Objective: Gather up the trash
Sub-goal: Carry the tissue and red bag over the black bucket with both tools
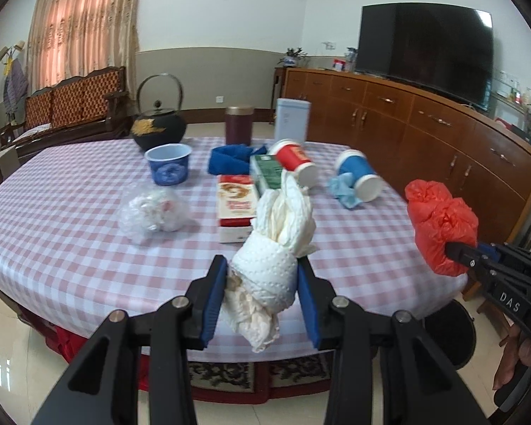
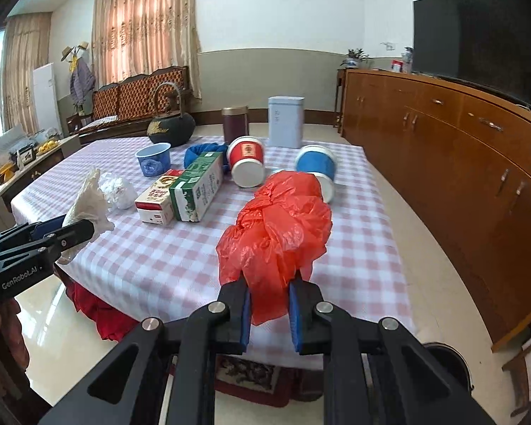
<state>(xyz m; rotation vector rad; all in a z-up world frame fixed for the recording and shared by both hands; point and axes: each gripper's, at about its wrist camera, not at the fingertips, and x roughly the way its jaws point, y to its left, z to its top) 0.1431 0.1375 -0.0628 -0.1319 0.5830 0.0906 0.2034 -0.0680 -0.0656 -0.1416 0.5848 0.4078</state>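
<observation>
Nearest the cameras, off the near edge of the checked table [image 1: 70, 191], both grippers carry a load: the left gripper [image 1: 262, 283] has its blue pads pressed on a crumpled wad of white tissue [image 1: 272, 248], and the right gripper [image 2: 269, 304] is clenched on a bunched red plastic bag [image 2: 279, 226], both pieces lifted clear of the cloth. Two bits of trash are thus in hand but not yet dropped anywhere; no bin can be made out with certainty, only a dark round shape on the floor below the table's near right corner, which may be one. Just past the held tissue, toward the table's middle, lie a red and white carton [image 1: 235, 205] and a green carton [image 2: 198, 191] side by side, with a clear plastic bag of white scraps [image 1: 155, 212] to their left. Beyond these, a red paper cup [image 2: 246, 163] and a blue paper cup [image 1: 359, 177] lie tipped over, a blue crumpled scrap [image 1: 343, 191] beside the latter, and a blue bowl [image 1: 168, 164] stands upright. Along the table's far edge sit a black kettle [image 1: 159, 127], a dark canister [image 1: 239, 124] and a pale tin [image 2: 286, 122], which look like keepers. By my reckoning most of the collecting is still ahead.
</observation>
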